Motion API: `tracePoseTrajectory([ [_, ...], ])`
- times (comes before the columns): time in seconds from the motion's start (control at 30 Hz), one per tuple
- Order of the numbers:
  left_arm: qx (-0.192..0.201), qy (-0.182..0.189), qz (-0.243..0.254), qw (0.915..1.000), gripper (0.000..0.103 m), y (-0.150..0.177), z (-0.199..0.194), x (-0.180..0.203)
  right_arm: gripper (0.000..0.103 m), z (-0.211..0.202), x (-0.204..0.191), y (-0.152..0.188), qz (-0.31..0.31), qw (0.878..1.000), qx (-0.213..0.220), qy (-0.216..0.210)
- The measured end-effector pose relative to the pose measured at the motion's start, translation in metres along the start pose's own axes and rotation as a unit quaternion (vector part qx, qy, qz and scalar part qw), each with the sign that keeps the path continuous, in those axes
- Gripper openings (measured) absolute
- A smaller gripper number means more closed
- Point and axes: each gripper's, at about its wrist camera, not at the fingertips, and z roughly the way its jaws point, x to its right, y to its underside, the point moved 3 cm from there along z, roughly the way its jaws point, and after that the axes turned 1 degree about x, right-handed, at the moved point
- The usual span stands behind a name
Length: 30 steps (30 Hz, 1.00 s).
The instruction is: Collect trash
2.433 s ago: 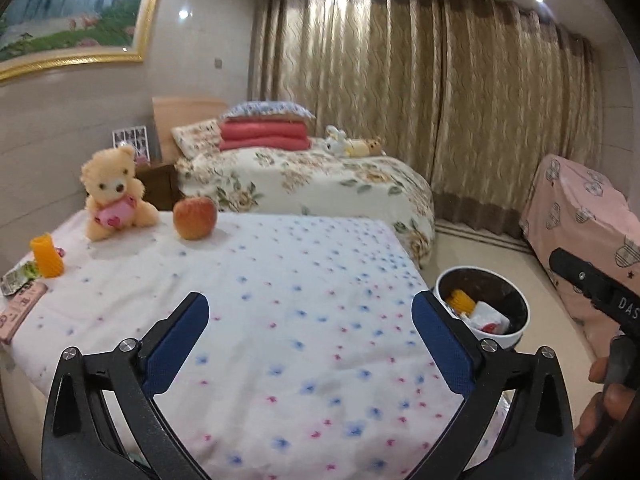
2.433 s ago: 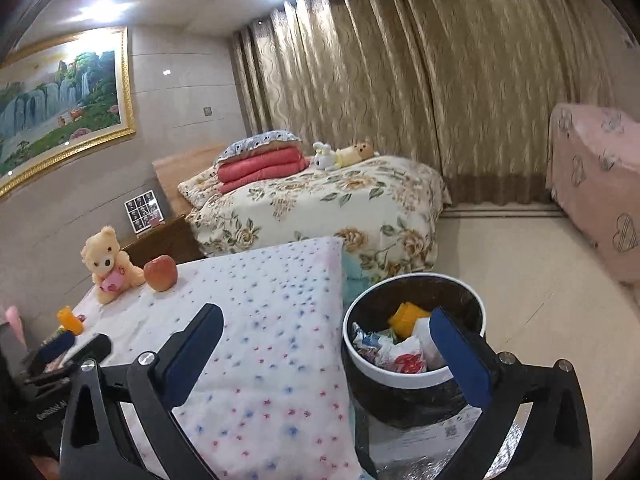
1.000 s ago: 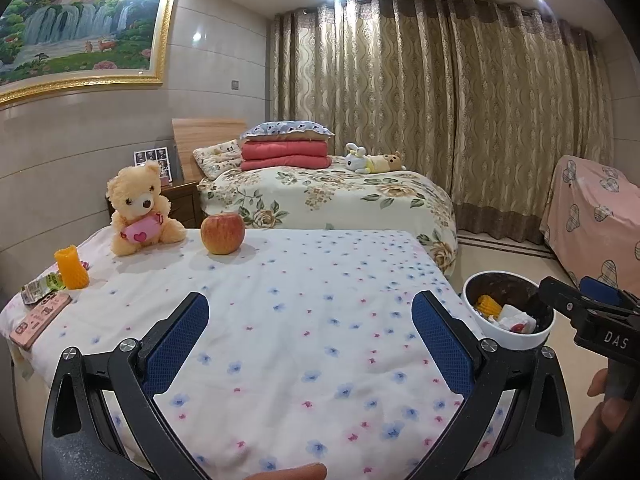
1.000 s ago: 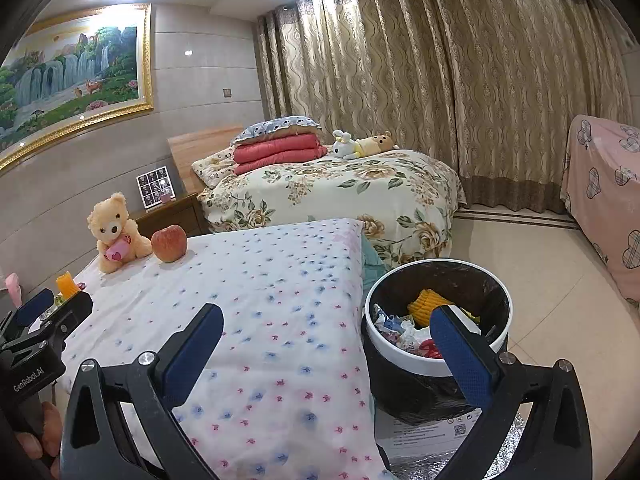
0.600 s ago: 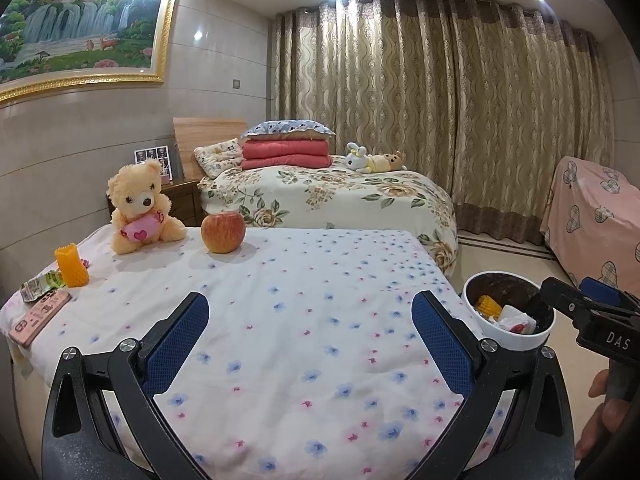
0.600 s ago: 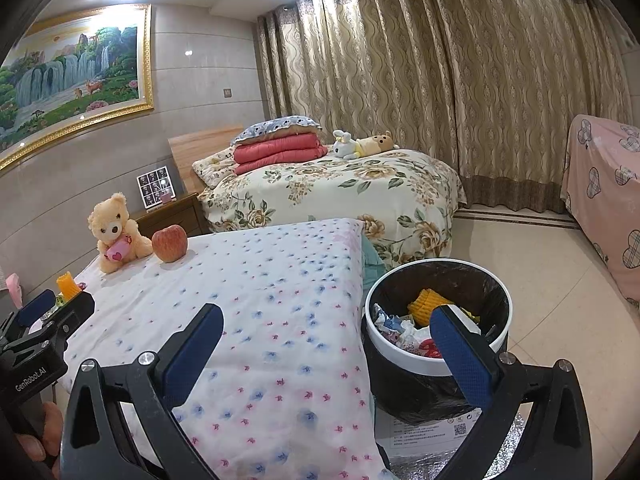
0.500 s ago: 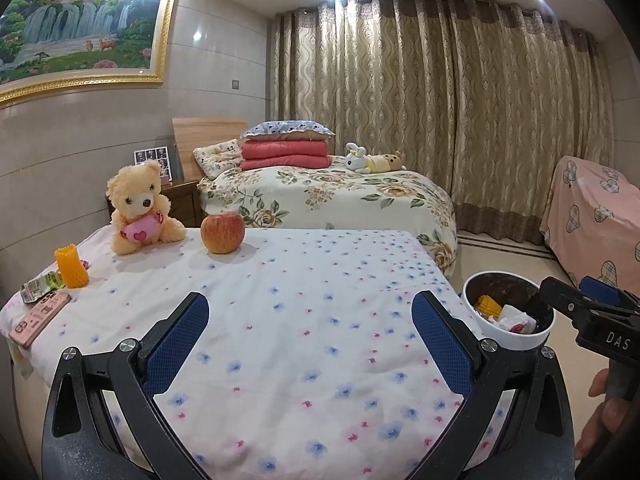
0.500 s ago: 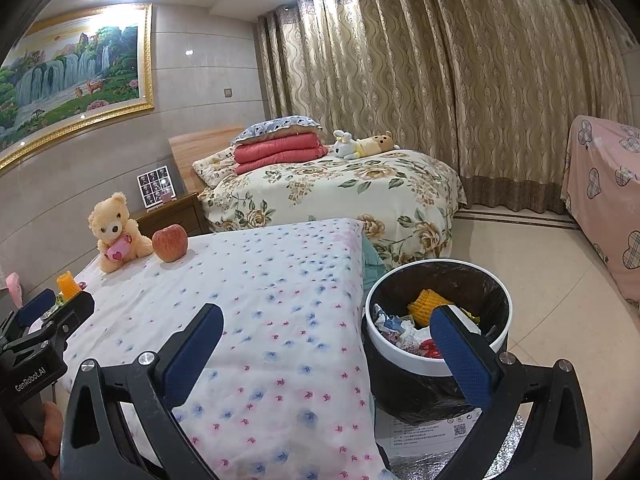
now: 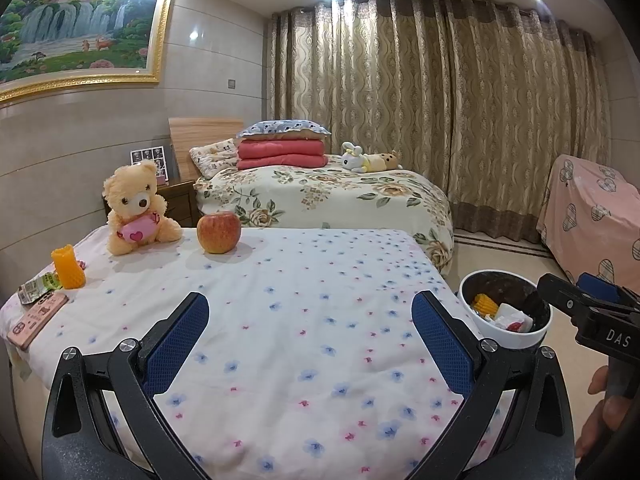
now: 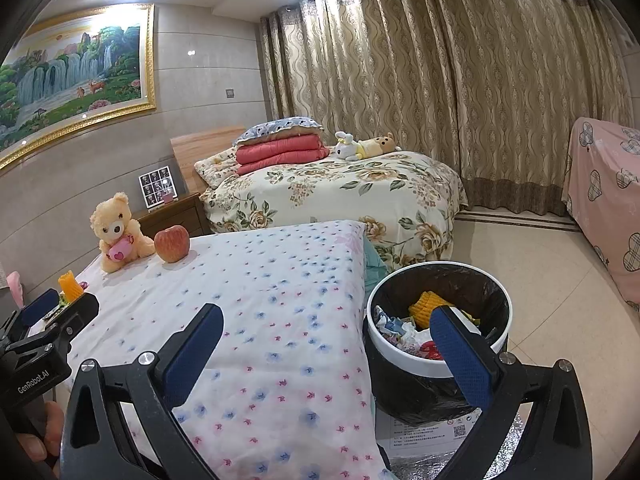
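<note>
A white bin with a black liner (image 10: 496,340) stands on the floor right of the flowered bed and holds yellow and white wrappers; it also shows in the left wrist view (image 9: 520,338). My left gripper (image 9: 310,322) is open and empty above the bed's near end. My right gripper (image 10: 326,338) is open and empty, held between the bed's edge and the bin. At the bed's left edge lie a green wrapper (image 9: 38,282), an orange cup-like item (image 9: 69,267) and a pink packet (image 9: 36,320).
A teddy bear (image 9: 134,210) and an apple (image 9: 219,232) sit at the bed's far end. A second bed (image 9: 328,196) stands behind, a pink-covered piece of furniture (image 9: 592,216) at the right. Printed paper (image 10: 424,430) lies under the bin.
Both grippers have risen and levelled since 2.4 s ago. Over the last second nothing has visibly changed.
</note>
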Motion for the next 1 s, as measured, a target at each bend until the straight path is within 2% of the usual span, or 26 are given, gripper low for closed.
tracePoseTrajectory([
  [1.0, 0.002, 0.001, 0.001, 1.0, 0.103, -0.0015, -0.0005, 0.0, 0.103, -0.0014, -0.0005, -0.0015, 0.0, 1.0, 0.002, -0.001],
])
